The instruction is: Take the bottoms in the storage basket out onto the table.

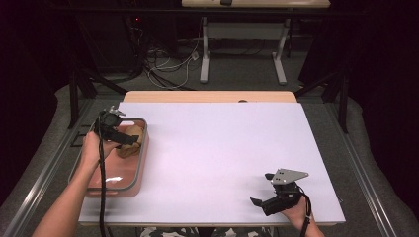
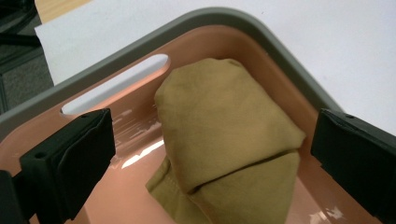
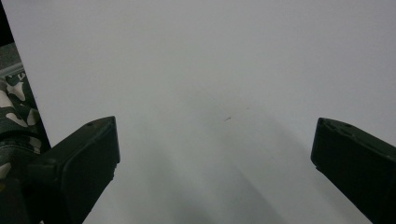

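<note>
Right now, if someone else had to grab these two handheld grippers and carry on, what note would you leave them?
Left gripper: jaws wide open, poised over the folded tan cloth, one jaw on each side, not gripping it.
Right gripper: open, holding nothing, low over the white table near its front right corner.
The cloth lies bunched in the far end of the pink bin at the table's left edge.
Done: left gripper lined up on the cloth.
Left: probably close on the cloth and lift it out.
</note>
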Available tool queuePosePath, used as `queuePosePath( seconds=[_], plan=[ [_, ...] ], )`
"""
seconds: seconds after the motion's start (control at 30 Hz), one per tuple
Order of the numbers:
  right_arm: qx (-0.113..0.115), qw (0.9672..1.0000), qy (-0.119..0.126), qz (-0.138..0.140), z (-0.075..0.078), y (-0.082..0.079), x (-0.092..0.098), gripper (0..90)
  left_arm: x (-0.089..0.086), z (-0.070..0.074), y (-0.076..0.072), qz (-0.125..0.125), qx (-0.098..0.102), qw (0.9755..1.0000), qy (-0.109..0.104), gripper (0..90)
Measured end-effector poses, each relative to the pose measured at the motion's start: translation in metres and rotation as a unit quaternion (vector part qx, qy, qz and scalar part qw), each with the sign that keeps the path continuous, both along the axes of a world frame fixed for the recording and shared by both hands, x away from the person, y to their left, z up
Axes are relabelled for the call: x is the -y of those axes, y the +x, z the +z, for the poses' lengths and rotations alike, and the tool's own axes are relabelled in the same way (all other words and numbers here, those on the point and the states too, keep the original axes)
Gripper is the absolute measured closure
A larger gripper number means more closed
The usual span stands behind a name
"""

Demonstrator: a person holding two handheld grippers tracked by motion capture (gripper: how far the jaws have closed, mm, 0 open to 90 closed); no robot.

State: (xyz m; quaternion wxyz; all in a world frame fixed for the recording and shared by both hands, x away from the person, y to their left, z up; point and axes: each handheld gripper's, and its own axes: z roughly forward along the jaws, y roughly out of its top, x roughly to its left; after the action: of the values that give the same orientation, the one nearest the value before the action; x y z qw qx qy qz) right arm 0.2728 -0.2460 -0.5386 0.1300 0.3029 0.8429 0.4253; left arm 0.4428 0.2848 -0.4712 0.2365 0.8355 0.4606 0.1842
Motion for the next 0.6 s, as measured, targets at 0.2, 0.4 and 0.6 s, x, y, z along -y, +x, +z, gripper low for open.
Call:
queuePosePath(
  seconds=[0.2, 0.4, 0.6],
  plan=[
    [0.000, 1.0000, 0.003, -0.001, 0.000, 0.000, 0.001, 0.7, -0.002, -0.009, 0.006, 0.006, -0.020, 0.9998, 0.003, 0.0],
    [-0.001, 1.0000, 0.003, -0.001, 0.001, 0.000, 0.001, 0.7, -0.003, -0.016, 0.010, 0.006, -0.037, 0.9993, 0.000, 0.0],
    [-0.002, 1.0000, 0.005, -0.001, 0.000, 0.000, 0.000, 0.6, -0.004, -0.022, 0.013, 0.000, -0.052, 0.9986, -0.011, 0.0]
  ],
)
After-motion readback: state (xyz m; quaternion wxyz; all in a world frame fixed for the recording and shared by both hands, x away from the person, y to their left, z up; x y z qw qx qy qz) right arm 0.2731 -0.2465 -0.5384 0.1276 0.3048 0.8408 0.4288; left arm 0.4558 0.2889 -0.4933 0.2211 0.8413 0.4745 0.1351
